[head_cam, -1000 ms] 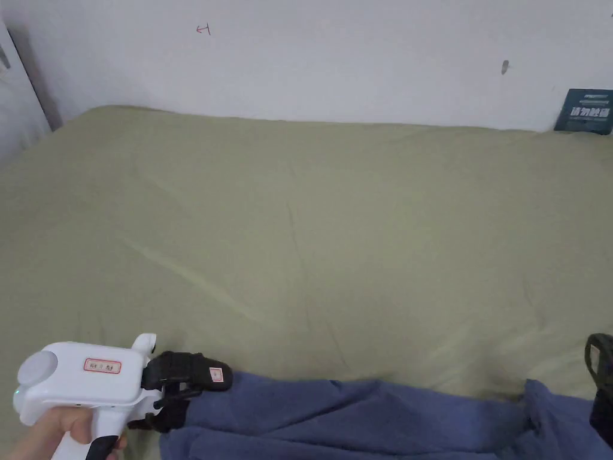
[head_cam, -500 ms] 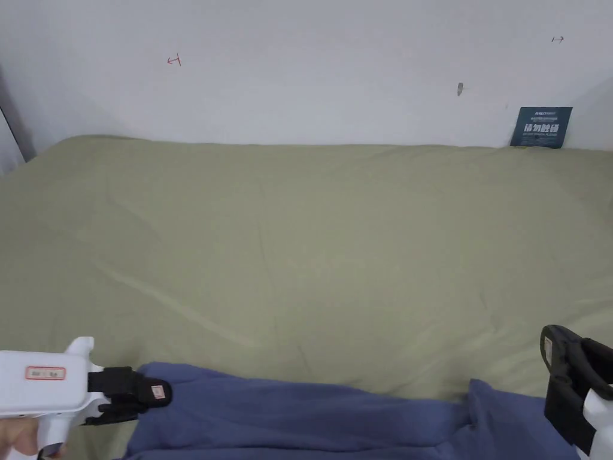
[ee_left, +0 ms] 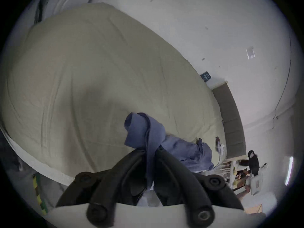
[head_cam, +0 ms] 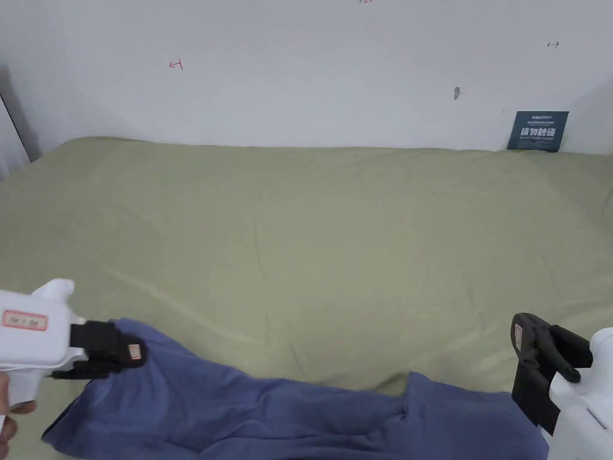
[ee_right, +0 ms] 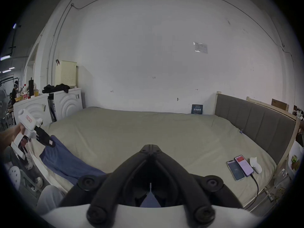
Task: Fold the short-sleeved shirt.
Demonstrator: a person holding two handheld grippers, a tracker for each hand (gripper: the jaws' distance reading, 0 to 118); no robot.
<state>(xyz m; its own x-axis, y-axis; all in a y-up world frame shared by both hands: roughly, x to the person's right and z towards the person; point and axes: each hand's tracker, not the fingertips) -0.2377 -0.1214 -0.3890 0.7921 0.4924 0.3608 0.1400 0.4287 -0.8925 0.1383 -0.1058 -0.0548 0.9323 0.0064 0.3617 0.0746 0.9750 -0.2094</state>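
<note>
A blue short-sleeved shirt (head_cam: 269, 407) lies crumpled along the near edge of the olive-green bed (head_cam: 335, 239). My left gripper (head_cam: 129, 352) is shut on the shirt's left end and holds it raised a little off the sheet. In the left gripper view a fold of blue cloth (ee_left: 144, 129) sticks out past the closed jaw tips of the left gripper (ee_left: 150, 150). My right gripper (head_cam: 522, 335) stands at the right, just above the shirt's right end, its jaws pointing up. In its own view the right gripper (ee_right: 150, 146) has its tips together with nothing between them.
Two phones (ee_right: 238, 167) on a cable and a white wad lie at the bed's right side by the grey headboard (ee_right: 255, 128). A dark card (head_cam: 537, 130) leans on the white wall. White appliances (ee_right: 65, 103) stand beyond the bed's left end.
The left gripper has carried the shirt's left end up and to the left, stretching the cloth. The right gripper has risen farther into the head view. The camera has tilted up.
</note>
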